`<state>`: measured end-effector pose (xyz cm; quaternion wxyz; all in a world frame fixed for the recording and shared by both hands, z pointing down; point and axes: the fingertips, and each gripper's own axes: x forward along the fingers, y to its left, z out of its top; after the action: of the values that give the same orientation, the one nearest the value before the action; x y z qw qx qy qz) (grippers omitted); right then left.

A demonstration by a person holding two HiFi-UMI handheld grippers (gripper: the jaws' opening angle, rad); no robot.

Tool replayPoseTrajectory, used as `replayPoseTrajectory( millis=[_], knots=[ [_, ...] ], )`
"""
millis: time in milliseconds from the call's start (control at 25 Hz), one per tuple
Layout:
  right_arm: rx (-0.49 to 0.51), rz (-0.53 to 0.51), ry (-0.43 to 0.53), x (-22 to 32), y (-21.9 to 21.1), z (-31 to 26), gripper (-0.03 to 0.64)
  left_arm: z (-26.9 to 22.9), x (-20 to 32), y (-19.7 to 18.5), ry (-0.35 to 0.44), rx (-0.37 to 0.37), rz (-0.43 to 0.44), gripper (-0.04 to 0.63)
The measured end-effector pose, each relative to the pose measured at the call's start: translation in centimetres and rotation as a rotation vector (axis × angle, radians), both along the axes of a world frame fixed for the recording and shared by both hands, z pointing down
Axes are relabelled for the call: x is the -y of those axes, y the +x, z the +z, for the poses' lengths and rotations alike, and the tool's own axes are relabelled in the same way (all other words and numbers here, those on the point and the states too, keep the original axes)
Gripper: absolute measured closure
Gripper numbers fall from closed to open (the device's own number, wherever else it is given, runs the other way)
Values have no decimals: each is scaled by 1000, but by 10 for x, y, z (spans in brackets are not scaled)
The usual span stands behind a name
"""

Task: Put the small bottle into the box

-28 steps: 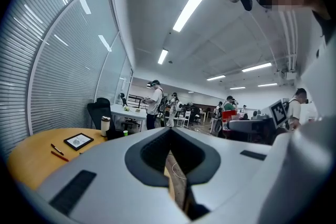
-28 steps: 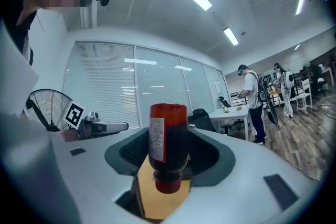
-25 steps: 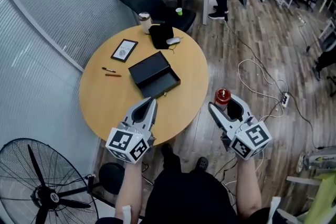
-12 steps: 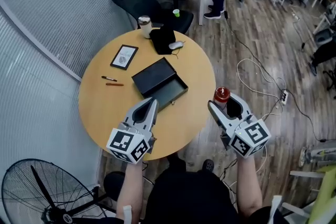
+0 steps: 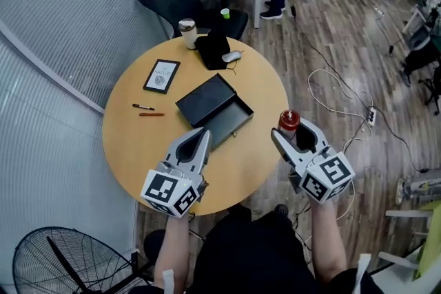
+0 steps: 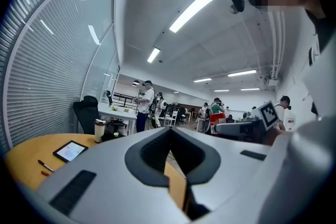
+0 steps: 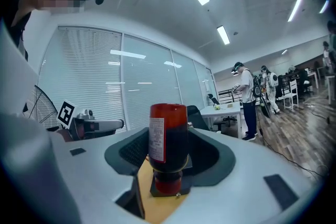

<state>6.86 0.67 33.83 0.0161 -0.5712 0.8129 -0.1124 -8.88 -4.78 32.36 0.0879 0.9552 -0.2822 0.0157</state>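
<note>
Head view: the round wooden table (image 5: 138,148) is seen from above. The black box (image 5: 231,129) lies open near its middle with the lid folded back toward the far left; its inside is too dark to read. The left gripper (image 5: 198,137) is over the near part of the table, just beside the box's near corner, jaws pressed together with nothing in them. The right gripper (image 5: 292,135) is at the table's right rim, clamped on the small bottle (image 5: 289,120). Only the bottle's red end shows; the rest is hidden between the jaws. The bottle is right of the box, apart from it and outside it; its height over the table cannot be judged. On the far side are a tablet (image 5: 161,76), pens (image 5: 151,114), a cup (image 5: 187,31), a black pouch (image 5: 212,48) and a mouse (image 5: 232,56). The fan (image 5: 62,258) is cut off by the lower edge. Left gripper view: the jaws meet at the tips, and the gap behind them shows only table wood. The gripper body hides the box. The tablet and cup sit at left, and the other gripper with the bottle's red is small at right. Right gripper view: the jaws are closed on the bottle's neck end, cap toward the camera. The red body and white label (image 7: 156,139) stand out past the jaws; the print is unreadable.
</note>
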Motion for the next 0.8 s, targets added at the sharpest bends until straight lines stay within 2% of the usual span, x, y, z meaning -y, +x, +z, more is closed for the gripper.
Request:
replayPoseTrajectory(
  millis=[480, 800],
  knots=[
    [-2, 15, -49, 11, -19, 20, 385, 17, 12, -7, -40, 6, 32, 600],
    [-13, -30, -65, 41, -19, 30, 385, 24, 31, 0, -55, 9, 14, 600]
  ],
)
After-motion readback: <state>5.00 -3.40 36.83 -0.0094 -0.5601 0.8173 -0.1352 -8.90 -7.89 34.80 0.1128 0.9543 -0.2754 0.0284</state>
